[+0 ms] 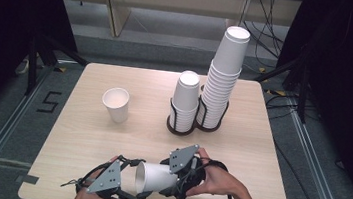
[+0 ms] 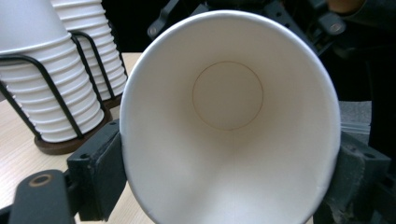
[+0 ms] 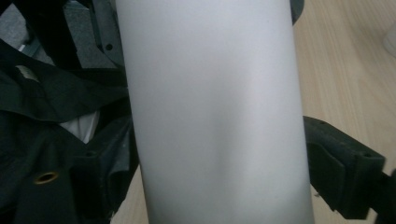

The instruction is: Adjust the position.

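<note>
1. Paper cup point(image 1: 155, 177) held on its side above near desk point(image 1: 85, 134) edge, between both grippers.
2. Left gripper point(image 1: 127, 187) jaws clamped on cup rim.
3. Right gripper point(image 1: 175, 182) jaws clamped on cup body.
4. Farther off: single upright cup point(image 1: 116, 103), left; two cup stacks point(image 1: 210, 93) in holder, right.

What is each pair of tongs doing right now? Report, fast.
Left tongs: shut on the paper cup near its rim.
Right tongs: shut on the same paper cup's body.

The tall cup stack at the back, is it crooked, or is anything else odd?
Yes: the tall stack leans right toward its top, though its holder keeps the base upright. Nothing is spilled, and the lone cup stands upright.
</note>
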The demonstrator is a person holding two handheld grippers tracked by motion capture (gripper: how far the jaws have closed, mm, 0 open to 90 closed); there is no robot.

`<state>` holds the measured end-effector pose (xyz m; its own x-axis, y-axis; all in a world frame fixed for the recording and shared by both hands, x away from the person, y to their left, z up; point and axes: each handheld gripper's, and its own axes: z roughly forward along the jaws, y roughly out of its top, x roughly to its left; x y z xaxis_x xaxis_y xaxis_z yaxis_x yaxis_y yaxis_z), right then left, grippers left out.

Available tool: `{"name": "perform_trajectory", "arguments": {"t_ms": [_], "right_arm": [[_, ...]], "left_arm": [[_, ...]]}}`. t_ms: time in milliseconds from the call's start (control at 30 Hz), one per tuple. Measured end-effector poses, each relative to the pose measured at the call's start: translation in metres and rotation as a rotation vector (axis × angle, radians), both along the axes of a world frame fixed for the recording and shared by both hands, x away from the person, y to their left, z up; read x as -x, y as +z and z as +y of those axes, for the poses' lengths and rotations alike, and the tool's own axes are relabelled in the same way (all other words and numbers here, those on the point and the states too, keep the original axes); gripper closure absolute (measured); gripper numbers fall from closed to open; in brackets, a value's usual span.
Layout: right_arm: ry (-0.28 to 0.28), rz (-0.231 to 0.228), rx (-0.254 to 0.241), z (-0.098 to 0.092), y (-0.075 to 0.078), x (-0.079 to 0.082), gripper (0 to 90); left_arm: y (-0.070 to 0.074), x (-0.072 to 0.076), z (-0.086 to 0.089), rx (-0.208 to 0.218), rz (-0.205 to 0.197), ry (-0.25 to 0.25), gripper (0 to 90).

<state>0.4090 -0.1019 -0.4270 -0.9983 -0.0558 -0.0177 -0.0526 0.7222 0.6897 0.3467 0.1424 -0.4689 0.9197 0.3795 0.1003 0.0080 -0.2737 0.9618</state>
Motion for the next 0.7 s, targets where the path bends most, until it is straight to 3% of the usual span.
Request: {"name": "perform_trajectory", "arguments": {"t_ms": [67, 100, 133, 200, 267, 333, 400, 433, 467, 533, 567, 633, 700], "right_arm": [[0.016, -0.070, 0.021, 0.001, 0.002, -0.001, 15.8], [0.007, -0.082, 0.032, 0.001, 0.003, 0.000, 15.8], [0.014, -0.106, 0.039, 0.001, 0.003, 0.001, 15.9], [0.017, -0.126, 0.073, 0.003, 0.003, 0.005, 15.9], [0.016, -0.126, 0.119, 0.005, 0.001, 0.010, 17.4], [0.035, -0.164, 0.146, 0.009, -0.003, 0.011, 24.6], [0.017, -0.158, 0.157, 0.009, -0.004, 0.012, 24.7], [0.049, -0.181, 0.138, 0.010, -0.005, 0.008, 24.6], [0.044, -0.165, 0.119, 0.009, -0.005, 0.008, 24.6], [0.043, -0.132, 0.048, 0.006, -0.006, 0.003, 24.6], [0.040, -0.126, 0.020, 0.004, -0.006, 0.000, 24.6], [0.013, -0.060, -0.055, 0.000, -0.005, -0.002, 24.7], [0.008, -0.033, -0.096, -0.002, -0.005, -0.004, 24.8]], "left_arm": [[0.000, 0.000, -0.001, -0.008, 0.005, 0.007, 14.2], [0.000, -0.001, -0.001, -0.004, 0.007, 0.002, 14.2], [0.001, 0.000, -0.001, -0.026, 0.009, 0.013, 14.2], [0.001, -0.001, -0.001, -0.014, 0.010, 0.007, 14.2], [0.002, 0.000, -0.001, -0.029, 0.011, 0.005, 14.1], [0.001, 0.001, -0.003, -0.024, 0.017, 0.005, 13.8], [0.001, 0.000, -0.002, -0.020, 0.021, 0.014, 12.1], [0.000, -0.001, -0.001, 0.013, 0.031, 0.019, 10.3], [-0.001, -0.003, -0.001, 0.056, 0.042, 0.020, 8.6], [0.000, -0.004, 0.002, 0.094, 0.064, 0.043, 6.5], [-0.001, -0.005, 0.002, 0.139, 0.070, 0.047, 5.9], [0.000, -0.006, 0.005, 0.154, 0.091, 0.077, 4.1], [-0.003, -0.006, 0.005, 0.175, 0.101, 0.080, 4.9]]}}
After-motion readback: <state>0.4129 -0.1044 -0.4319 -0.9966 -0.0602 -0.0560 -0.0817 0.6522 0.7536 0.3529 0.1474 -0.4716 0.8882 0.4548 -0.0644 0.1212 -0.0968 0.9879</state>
